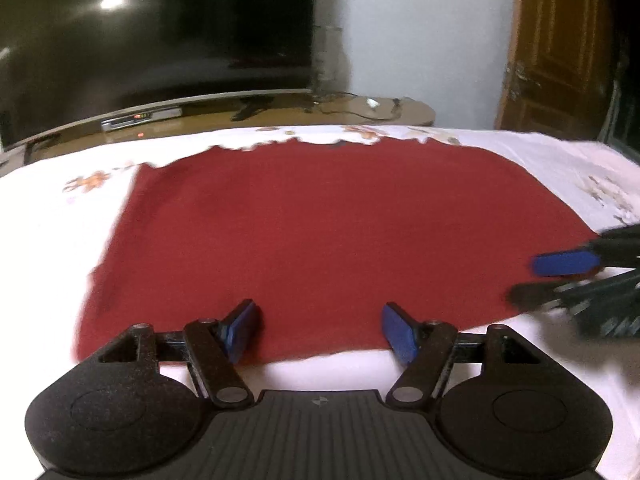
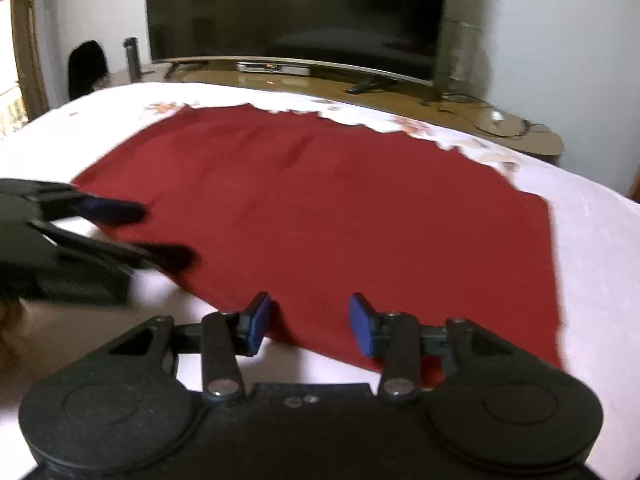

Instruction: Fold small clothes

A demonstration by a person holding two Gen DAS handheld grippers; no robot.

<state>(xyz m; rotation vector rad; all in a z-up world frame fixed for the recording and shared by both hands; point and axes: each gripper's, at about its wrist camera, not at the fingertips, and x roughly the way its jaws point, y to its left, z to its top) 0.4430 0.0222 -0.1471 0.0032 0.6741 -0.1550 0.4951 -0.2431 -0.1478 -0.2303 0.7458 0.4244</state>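
Note:
A dark red cloth [image 1: 328, 232] lies spread flat on a white sheet with a flower print [image 1: 52, 240]. My left gripper [image 1: 320, 330] hovers open over the cloth's near edge, its blue pads [image 1: 240, 328] apart with nothing pinched between them. In the right wrist view the same red cloth [image 2: 340, 216] fills the middle. My right gripper [image 2: 309, 328] stands open over its near edge, more narrowly than the left. Each gripper shows in the other's view: the right gripper [image 1: 548, 280] at the cloth's right side, the left gripper [image 2: 152, 234] at its left corner, both blurred.
A large dark television [image 2: 296, 8] stands on a low wooden cabinet [image 2: 400, 100] beyond the bed, with a set-top box [image 2: 274, 68] and cables [image 2: 500, 120] on it. A wooden door [image 1: 556, 48] is at the far right. The bed's far edge curves just behind the cloth.

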